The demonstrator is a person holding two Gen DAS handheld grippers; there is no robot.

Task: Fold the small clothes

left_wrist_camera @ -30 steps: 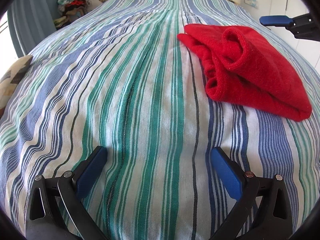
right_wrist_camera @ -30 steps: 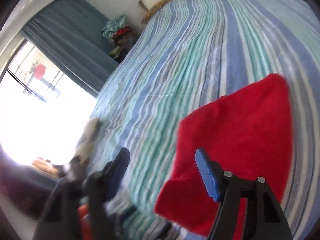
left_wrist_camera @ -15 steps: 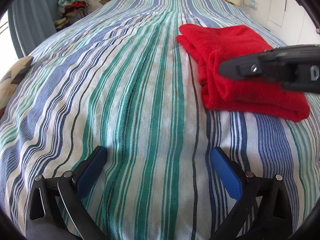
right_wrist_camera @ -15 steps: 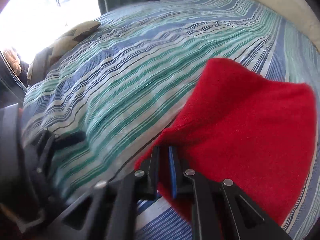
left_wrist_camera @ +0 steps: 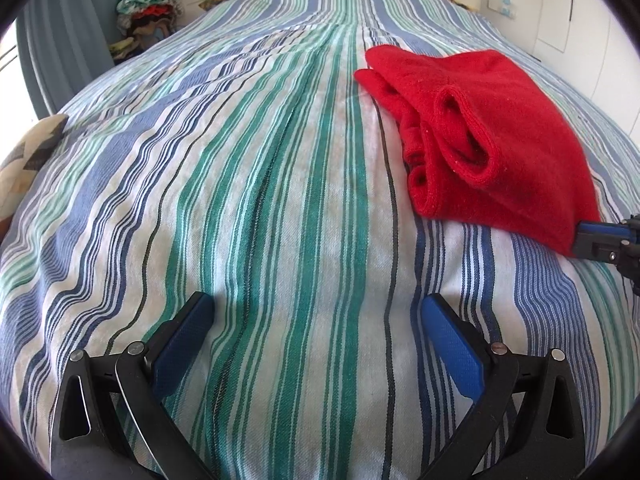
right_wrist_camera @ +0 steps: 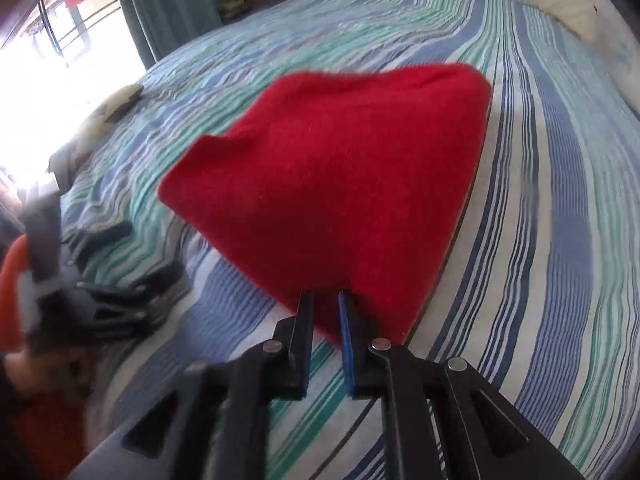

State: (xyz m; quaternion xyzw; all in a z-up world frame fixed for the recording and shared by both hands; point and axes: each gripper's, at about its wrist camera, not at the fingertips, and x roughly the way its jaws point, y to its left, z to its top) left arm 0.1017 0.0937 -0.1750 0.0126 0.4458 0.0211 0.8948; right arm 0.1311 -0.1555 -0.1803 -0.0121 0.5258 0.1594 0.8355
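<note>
Right now the folded red garment (left_wrist_camera: 500, 136) lies on the striped bedspread (left_wrist_camera: 280, 200), toward the bed's right side and well short of the headboard end, with a rolled cuff or sleeve opening facing the left side of the bed. The right tongs (right_wrist_camera: 325, 300) have just been closing, and their blue pads now stand narrow with the near corner of the red garment (right_wrist_camera: 340, 184) pinched between them; in the left wrist view the same tongs (left_wrist_camera: 580, 236) reach in from the right edge and meet that corner. The left tongs (left_wrist_camera: 316, 320) hang wide apart over bare bedspread near the foot end, with nothing between the blue pads and the garment well off to their right. A pile of clothes (left_wrist_camera: 146, 12) sits beyond the bed's far left corner beside a blue curtain (left_wrist_camera: 60, 40), and a patterned cushion (left_wrist_camera: 28, 156) rests at the left edge.
</note>
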